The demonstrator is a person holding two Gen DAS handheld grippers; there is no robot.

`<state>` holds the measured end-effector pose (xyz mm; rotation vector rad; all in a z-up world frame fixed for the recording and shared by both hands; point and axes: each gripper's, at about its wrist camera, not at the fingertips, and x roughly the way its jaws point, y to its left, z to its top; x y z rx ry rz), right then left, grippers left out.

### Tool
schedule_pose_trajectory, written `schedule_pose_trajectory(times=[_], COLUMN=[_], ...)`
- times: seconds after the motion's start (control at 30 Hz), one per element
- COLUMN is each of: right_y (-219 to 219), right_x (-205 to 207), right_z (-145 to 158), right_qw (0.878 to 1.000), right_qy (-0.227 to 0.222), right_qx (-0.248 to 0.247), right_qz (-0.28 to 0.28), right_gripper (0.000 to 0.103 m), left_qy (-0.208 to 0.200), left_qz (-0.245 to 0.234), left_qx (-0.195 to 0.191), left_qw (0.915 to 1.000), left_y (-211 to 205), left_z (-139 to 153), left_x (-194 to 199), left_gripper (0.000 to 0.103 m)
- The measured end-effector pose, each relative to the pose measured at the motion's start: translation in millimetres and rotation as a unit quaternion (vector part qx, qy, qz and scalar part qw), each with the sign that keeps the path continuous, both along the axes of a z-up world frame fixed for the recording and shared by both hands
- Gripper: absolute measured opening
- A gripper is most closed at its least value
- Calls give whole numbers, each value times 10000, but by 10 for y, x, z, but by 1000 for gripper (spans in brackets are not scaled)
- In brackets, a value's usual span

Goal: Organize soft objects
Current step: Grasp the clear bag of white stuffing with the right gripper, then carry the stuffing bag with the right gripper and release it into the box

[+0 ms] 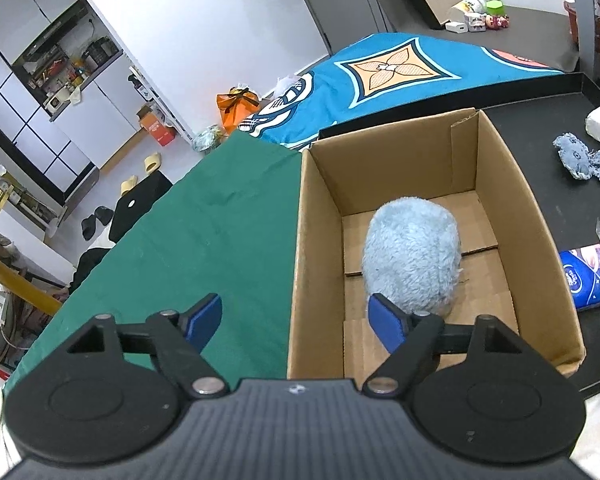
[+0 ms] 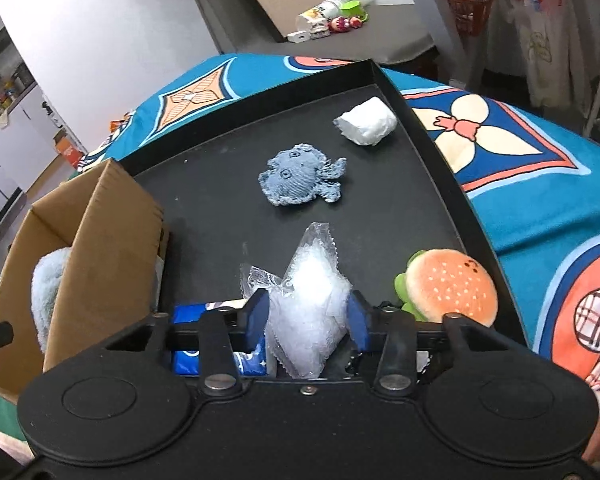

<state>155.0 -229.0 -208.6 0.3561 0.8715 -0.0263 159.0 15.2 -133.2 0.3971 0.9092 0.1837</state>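
The right tool (image 2: pixel 307 320) is clamped on a clear plastic packet (image 2: pixel 310 300), squeezing it between both pads on the black tray (image 2: pixel 220 200), apparently to lift it toward the cardboard box (image 2: pixel 100 220) at its left. The left tool (image 1: pixel 296 320) stands wide apart and empty, straddling the box wall, with the fluffy blue plush (image 1: pixel 412 252) lying inside just ahead of it.

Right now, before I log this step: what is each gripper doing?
Left gripper: open, holding nothing, over the cardboard box edge.
Right gripper: shut on the clear plastic packet.
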Motion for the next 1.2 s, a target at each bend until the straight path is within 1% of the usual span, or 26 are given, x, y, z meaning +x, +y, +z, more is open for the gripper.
schedule_pose_trajectory(times=[0.1,0.23,0.47,0.63,0.9,1.07,1.2], right_y=[-13,-24,-37,-26,135,278,396], right_x=[-28,-63,-75,-59,-22,24,60], right_z=[41,133,251,340,505,617,715], right_qw=[9999,9994,9986,9978,9949,9913,9879], right_qy=[-115,-336,-525,-645,-885,-1073,-1217], right_qx=[89,64,7,-67,-216,-322,-377], right_qz=[28,37,67,128,433,693,882], right_gripper=[31,30,30,30,30,30,30], left_qy=[-2,17,-23,-84,-153,-190,-171], left_qz=[38,88,79,130,177,313,358], left_qx=[-72,-182,-279,-403,-452,-701,-893], left_qw=[10000,9998,9996,9991,9987,9969,9952], left_y=[27,64,80,121,149,247,302], left_z=[8,20,42,63,71,91,85], left_x=[2,6,-12,-26,-27,-23,-14], left_gripper=[88,90,93,93,93,92,90])
